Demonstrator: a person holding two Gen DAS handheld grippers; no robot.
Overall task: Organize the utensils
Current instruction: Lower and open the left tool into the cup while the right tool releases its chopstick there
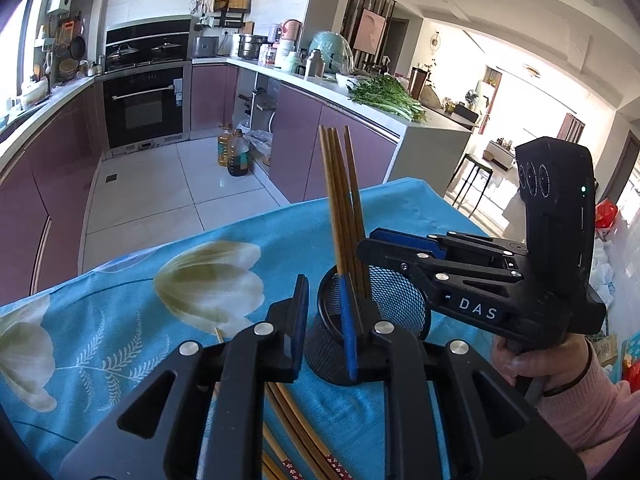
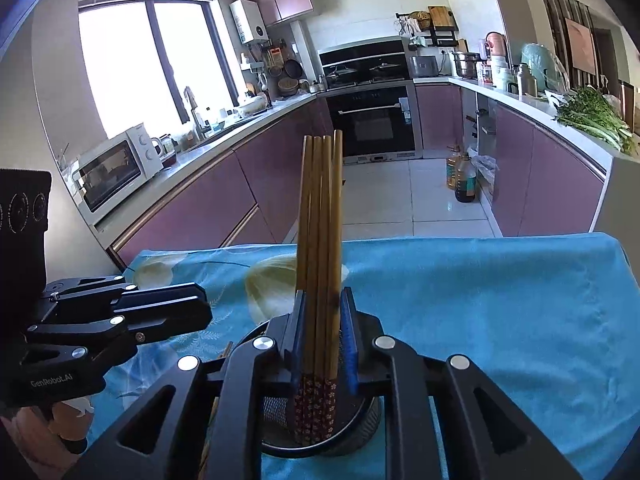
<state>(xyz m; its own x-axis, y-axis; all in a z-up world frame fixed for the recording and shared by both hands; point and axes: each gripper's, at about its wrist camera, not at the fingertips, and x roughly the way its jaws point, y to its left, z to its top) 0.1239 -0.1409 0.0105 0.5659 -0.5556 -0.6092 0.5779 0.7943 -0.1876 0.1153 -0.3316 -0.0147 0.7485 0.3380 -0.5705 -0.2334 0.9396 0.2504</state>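
Bright daylight pours through the window (image 2: 160, 68), blowing out its panes. Sharp focus throughout. Fisheye bending darkens every corner.

Loose chopsticks (image 1: 296, 432): run off the bottom edge of the left wrist view, upper ends hidden under the left gripper (image 1: 326, 332).
Mesh holder (image 2: 320, 428): largely covered by the right gripper (image 2: 324, 344); its base cannot be seen.
Standing chopsticks (image 2: 320, 240): whether the pads press them cannot be told.
Person's hand (image 1: 532, 364): sleeve cut off at the right edge.

Both wrist views look close down over the mesh holder (image 1: 360, 312); kitchen behind.
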